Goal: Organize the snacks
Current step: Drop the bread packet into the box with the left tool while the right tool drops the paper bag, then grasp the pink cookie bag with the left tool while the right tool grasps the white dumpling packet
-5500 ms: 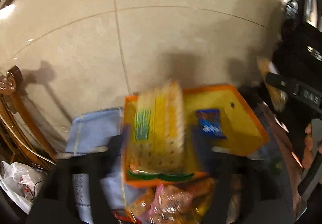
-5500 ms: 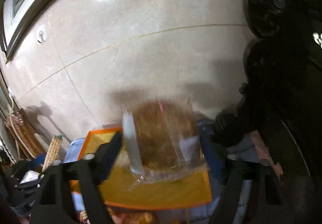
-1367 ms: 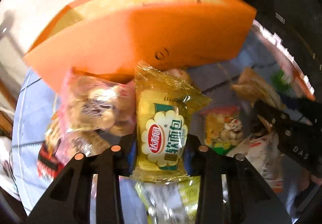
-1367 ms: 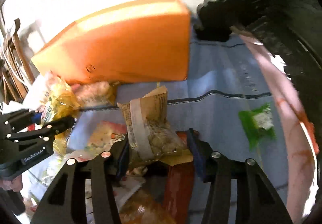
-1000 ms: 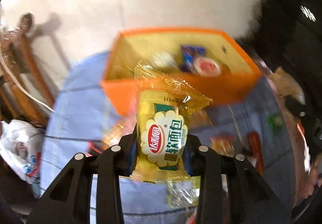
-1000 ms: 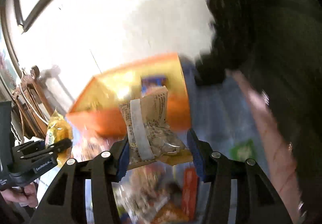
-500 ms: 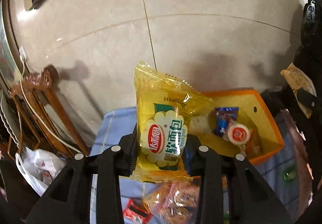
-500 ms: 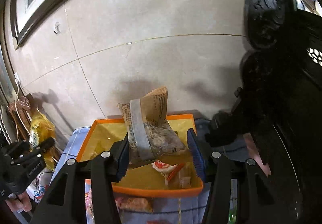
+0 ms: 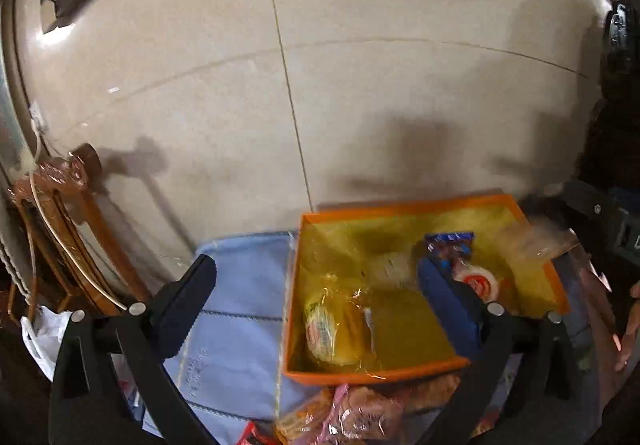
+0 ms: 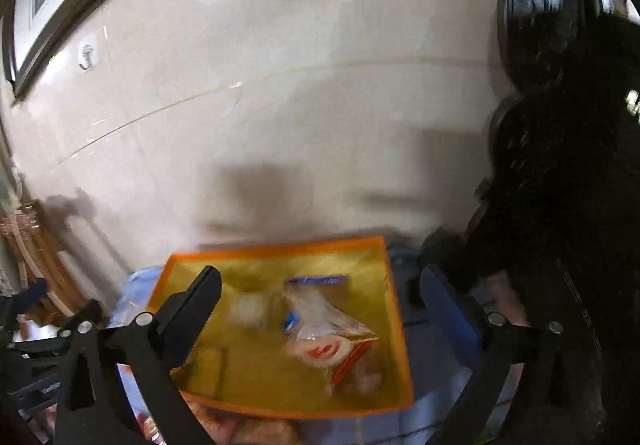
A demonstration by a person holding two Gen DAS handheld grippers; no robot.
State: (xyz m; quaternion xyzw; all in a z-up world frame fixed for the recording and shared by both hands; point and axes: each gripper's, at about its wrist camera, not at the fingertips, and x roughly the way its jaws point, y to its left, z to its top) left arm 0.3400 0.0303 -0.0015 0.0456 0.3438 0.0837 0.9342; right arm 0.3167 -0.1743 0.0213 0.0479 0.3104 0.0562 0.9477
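One blue cloth — glossy tiled wall.

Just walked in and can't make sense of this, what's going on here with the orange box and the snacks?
A person is sorting snacks into an open orange box on a blue cloth. The left gripper and right gripper are both above it, jaws opening with nothing between them. A yellow bread packet lies in the box, and a clear-wrapped snack sits among the others. More packets wait in front.
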